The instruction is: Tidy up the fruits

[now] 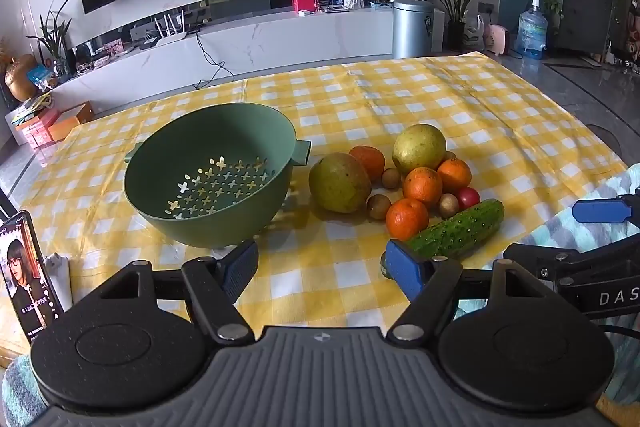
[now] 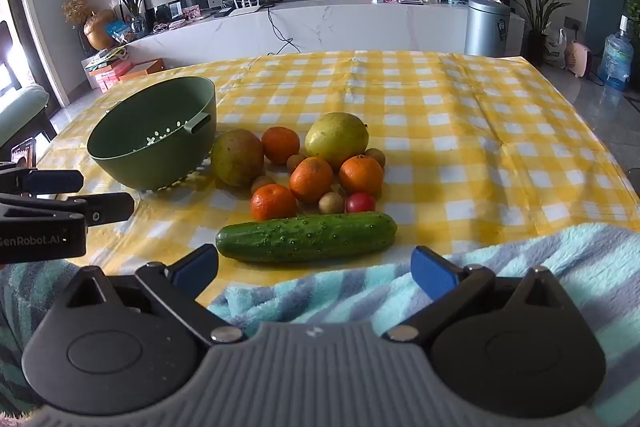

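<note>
Both wide open and empty, the left hand-held gripper (image 1: 320, 267) and right hand-held gripper (image 2: 314, 269) hover at the desk (image 2: 480, 131) edge, cucumber (image 2: 306, 237) nearest, fruit pile (image 2: 316, 167) clustered beside the empty green colander (image 1: 208, 179), seemingly ready for loading.

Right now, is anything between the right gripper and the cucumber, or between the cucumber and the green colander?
Nothing visible blocks the open right gripper from the cucumber; only bare tablecloth lies between. Bare cloth also runs from the cucumber's left end to the empty colander; the pears and oranges sit behind that path.
</note>
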`<state>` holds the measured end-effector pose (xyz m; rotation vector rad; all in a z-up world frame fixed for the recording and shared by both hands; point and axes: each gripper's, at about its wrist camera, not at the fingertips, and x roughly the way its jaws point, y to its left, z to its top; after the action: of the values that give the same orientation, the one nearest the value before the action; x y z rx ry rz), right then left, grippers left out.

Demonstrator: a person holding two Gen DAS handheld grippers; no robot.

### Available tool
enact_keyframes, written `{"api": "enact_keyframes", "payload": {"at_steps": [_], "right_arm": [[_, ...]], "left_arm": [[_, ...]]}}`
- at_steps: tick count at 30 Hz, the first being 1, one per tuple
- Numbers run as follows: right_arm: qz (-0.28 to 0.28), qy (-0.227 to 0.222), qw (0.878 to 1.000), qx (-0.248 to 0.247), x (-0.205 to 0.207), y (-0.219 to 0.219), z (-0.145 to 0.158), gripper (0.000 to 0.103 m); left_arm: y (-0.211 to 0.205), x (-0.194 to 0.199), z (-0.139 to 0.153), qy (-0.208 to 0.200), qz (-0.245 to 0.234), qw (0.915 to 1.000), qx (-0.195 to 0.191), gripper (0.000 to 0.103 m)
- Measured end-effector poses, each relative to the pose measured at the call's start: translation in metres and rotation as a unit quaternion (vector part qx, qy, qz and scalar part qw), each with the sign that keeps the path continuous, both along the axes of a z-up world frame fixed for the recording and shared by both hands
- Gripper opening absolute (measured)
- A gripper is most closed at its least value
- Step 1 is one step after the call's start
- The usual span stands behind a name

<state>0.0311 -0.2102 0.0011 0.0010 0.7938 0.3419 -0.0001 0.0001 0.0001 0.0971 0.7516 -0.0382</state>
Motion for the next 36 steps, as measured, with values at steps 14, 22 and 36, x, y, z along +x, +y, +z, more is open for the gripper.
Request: {"api": "enact_keyframes", "payload": {"at_steps": [14, 22, 36], "right_arm": [[0.000, 0.000, 1.000, 0.000, -0.0003, 0.0000, 0.0001, 0.099], [0.000, 0.000, 1.000, -0.001, -0.0004, 0.0000, 0.0003, 0.099], [0.000, 0.000, 1.000, -0.001, -0.0005, 0.0001, 0.0004, 0.099]], "left_arm": [[0.0002, -0.0011, 0.0004, -0.001, 0.001, 1.0000, -0.001, 0.086], [0.0003, -0.0002, 0.0000, -0.001, 0.000, 1.0000, 0.000, 0.086], [0.0025, -0.0002, -0.0046, 0.001, 0.000, 1.0000, 0.000, 0.086]]}}
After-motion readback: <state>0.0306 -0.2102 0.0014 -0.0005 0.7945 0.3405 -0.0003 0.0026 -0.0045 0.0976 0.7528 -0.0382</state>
